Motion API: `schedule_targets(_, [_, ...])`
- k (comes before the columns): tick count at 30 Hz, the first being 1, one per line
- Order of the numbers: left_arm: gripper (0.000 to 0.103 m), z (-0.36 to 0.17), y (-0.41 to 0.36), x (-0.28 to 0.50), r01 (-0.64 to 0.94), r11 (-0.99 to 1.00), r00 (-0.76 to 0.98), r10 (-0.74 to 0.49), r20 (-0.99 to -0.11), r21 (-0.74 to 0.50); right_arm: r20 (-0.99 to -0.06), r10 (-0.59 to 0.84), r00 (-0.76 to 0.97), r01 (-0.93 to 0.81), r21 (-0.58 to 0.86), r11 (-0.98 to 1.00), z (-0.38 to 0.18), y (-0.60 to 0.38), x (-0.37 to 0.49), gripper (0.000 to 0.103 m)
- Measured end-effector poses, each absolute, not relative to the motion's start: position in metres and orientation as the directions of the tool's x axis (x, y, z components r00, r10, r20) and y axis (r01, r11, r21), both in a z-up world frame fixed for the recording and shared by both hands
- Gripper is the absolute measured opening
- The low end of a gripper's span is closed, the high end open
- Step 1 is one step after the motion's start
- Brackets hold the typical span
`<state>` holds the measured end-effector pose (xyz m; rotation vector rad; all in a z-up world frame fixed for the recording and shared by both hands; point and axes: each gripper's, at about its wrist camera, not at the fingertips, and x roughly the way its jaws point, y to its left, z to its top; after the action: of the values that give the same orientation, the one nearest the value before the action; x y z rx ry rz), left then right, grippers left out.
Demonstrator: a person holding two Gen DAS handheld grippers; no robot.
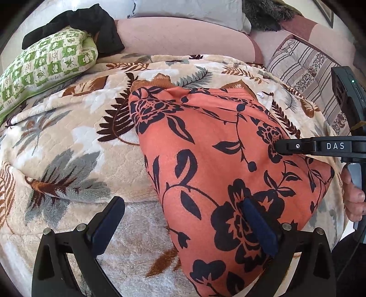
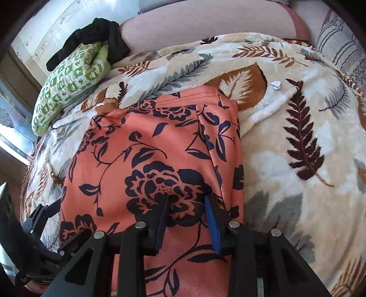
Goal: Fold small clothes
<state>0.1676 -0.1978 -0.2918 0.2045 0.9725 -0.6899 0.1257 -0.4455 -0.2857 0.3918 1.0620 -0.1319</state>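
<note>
An orange garment with a dark floral print (image 1: 205, 164) lies folded flat on a leaf-patterned blanket (image 1: 68, 137); it also shows in the right wrist view (image 2: 148, 148). My left gripper (image 1: 180, 219) is open wide, low over the garment's left edge, one finger above the print and one above the blanket. My right gripper (image 2: 186, 205) is open, its fingers resting on or just over a dark flower near the garment's right side. The right gripper shows in the left wrist view (image 1: 288, 146) at the garment's right edge.
A green checked pillow (image 1: 45, 66) with a black cloth (image 1: 91, 20) on it lies at the back left. A pink cushion (image 1: 183, 38) and a striped cushion (image 1: 304, 75) stand behind. A small white scrap (image 2: 276, 85) lies on the blanket.
</note>
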Motion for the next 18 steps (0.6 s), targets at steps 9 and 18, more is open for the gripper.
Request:
schedule_targets(9, [0.102,-0.258,-0.187,0.171,0.648,0.746,0.419,-0.515,-0.748,-0.151,-0.812,0.101,0.575,0.294,0.321,0.900,-0.265,-0.467,0.117,0.036])
schedule_targets(18, [0.102,-0.273,-0.177,0.214,0.462,0.881,0.494,-0.352,-0.795,-0.103,-0.798,0.112,0.592,0.311,0.355,0.882,-0.270,-0.473,0.121,0.036])
